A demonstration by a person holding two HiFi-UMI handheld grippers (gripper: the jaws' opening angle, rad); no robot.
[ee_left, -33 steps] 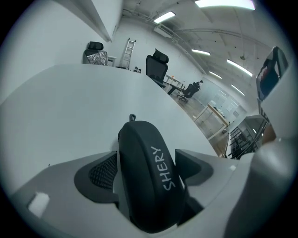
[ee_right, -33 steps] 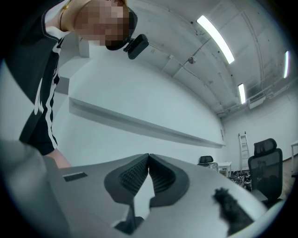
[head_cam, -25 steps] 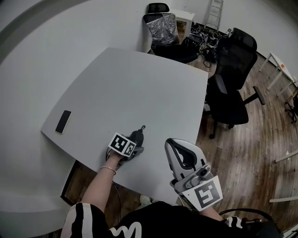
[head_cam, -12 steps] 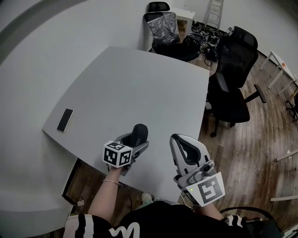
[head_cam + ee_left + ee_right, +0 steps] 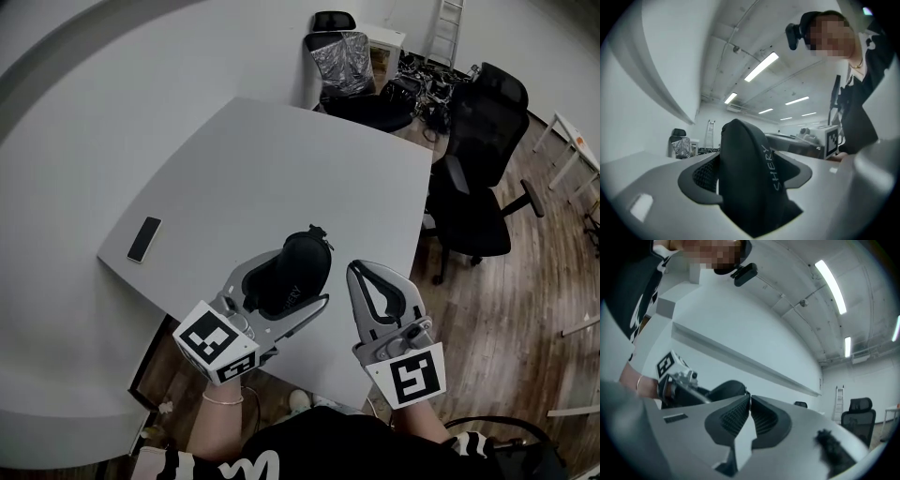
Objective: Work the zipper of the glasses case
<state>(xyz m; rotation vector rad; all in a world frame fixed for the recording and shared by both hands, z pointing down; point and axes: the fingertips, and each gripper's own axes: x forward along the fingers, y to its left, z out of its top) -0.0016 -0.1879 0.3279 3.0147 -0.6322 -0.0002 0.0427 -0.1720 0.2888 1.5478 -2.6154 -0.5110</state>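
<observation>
The black glasses case (image 5: 298,265) is held up above the near table edge, its zipper pull (image 5: 317,231) at the far end. My left gripper (image 5: 302,278) is shut on it, one jaw on each long side. In the left gripper view the case (image 5: 745,154) stands between the two pads and fills the gap of the left gripper (image 5: 749,182). My right gripper (image 5: 360,270) hovers just right of the case, shut, with nothing in it. In the right gripper view the tips of the right gripper (image 5: 749,400) touch, and the case (image 5: 724,389) shows behind them to the left.
The white table (image 5: 281,159) carries a dark phone (image 5: 143,239) near its left edge. A black office chair (image 5: 483,178) stands on the wooden floor at the right. A plastic-wrapped chair (image 5: 342,56) and cluttered gear are at the far end.
My left gripper has closed on the case, lifted it off the table and brought it up and to the right, towards the right gripper. The right gripper has hardly moved.
</observation>
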